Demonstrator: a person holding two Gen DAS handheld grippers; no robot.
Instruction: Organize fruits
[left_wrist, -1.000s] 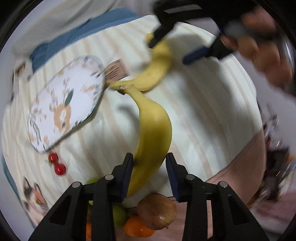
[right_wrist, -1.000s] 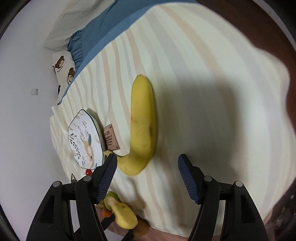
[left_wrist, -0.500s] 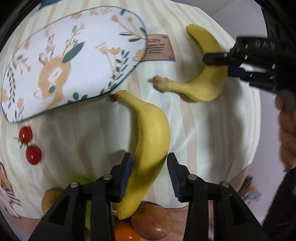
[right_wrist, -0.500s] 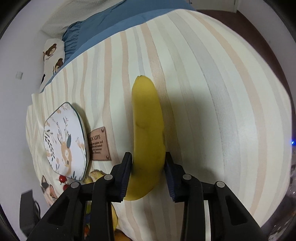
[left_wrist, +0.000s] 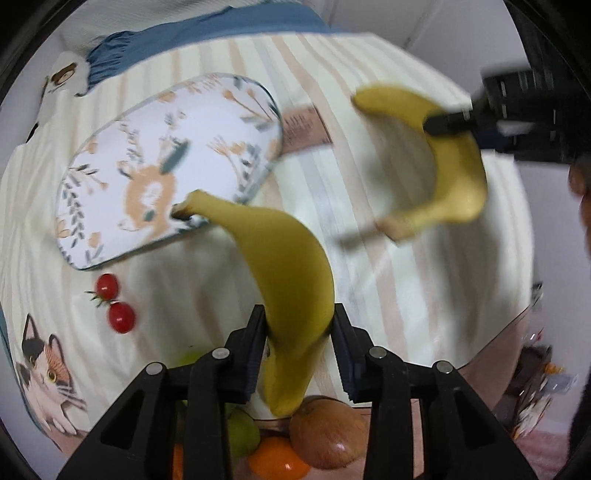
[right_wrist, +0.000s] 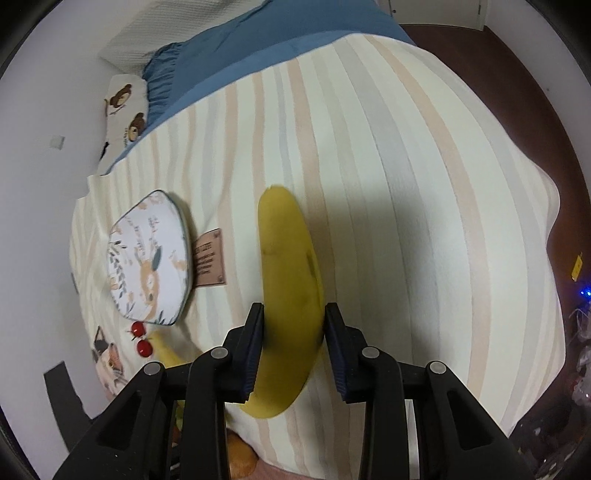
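bananas: one banana (left_wrist: 291, 266) is clamped mid-body in the left gripper (left_wrist: 298, 345), jaws closing on it, tip over the deer plate (left_wrist: 122, 155); a second banana (right_wrist: 288, 280) is pinched by the right gripper (right_wrist: 293, 345) above the striped blanket (right_wrist: 406, 184). soft, bruisable, light; the mid-body hold looks sound.

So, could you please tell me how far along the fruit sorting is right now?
Nothing looks placed yet: the deer-print plate is bare. In hand: the left gripper is closing on one banana; the right gripper holds another banana. Left: cherry tomatoes, orange, green fruit.
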